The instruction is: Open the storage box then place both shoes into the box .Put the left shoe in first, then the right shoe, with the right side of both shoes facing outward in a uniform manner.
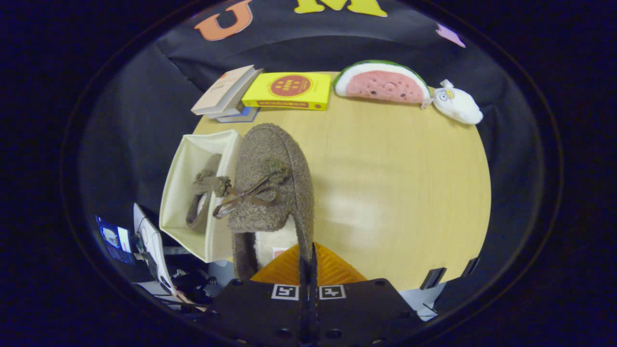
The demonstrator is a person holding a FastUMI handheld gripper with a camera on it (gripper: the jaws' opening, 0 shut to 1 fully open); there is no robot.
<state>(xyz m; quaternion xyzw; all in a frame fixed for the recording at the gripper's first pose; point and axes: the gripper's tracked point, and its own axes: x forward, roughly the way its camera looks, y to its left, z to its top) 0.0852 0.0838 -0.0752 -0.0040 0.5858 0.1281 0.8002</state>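
- My gripper is clamped on the heel rim of the second shoe, toe pointing straight ahead.
- Storage box lies just left, open, first shoe inside.

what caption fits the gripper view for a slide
Gripper shut on the heel wall of a brown slipper, held beside the open box with the other shoe inside.

wall: black cloth beyond the tongs, creased | worktop: pale wood, rounded far edge, soft glare patch just ahead of the tongs | far edge: stacked books, yellow box, watermelon plush, white plush toy | light: even, indoor
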